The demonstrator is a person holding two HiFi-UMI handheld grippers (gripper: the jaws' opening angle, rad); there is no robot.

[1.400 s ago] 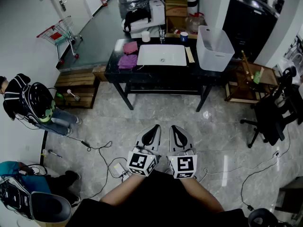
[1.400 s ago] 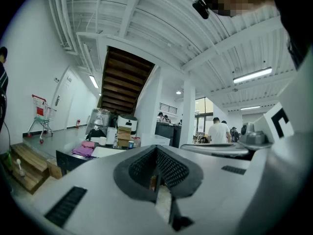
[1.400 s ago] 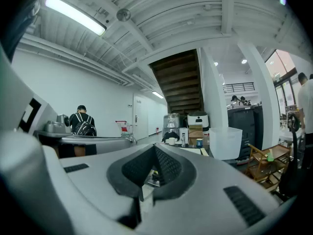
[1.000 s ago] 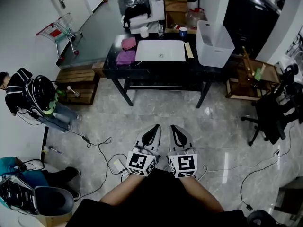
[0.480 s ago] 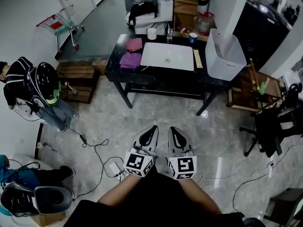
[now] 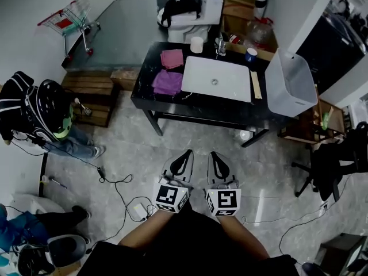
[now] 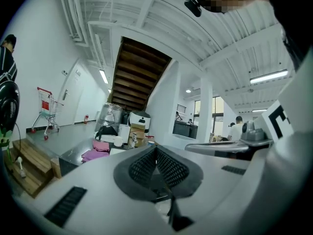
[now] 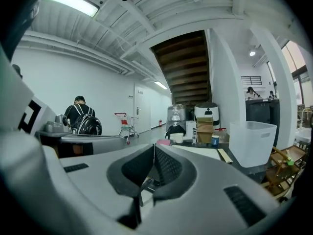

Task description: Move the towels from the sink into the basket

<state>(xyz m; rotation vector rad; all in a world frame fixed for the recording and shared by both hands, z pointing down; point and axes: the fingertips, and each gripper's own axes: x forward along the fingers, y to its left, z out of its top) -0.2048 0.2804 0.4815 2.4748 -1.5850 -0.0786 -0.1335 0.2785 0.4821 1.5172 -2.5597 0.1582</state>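
Observation:
A pink towel (image 6: 171, 58) and a purple towel (image 6: 167, 82) lie on the black counter (image 6: 195, 105), just left of the white sink (image 6: 215, 78). The sink bowl looks bare. A pale plastic basket (image 6: 290, 84) stands at the counter's right end. My left gripper (image 6: 186, 155) and right gripper (image 6: 213, 156) are held side by side over the floor, well short of the table, both shut with nothing in them. In the left gripper view the towels (image 7: 98, 150) lie far ahead past the closed left gripper (image 7: 156, 150). The right gripper view has the basket (image 8: 252, 141) beyond the closed right gripper (image 8: 154, 150).
A person with a backpack (image 6: 43, 117) stands at the left beside a wooden crate (image 6: 92, 94). Cables (image 6: 118, 186) trail over the floor. An office chair (image 6: 333, 154) and a wooden rack (image 6: 310, 128) stand at the right. A red shopping cart (image 6: 66, 16) is at the far left.
The table with sink, towels and basket has come nearer and larger in the head view. Both grippers stay side by side and shut.

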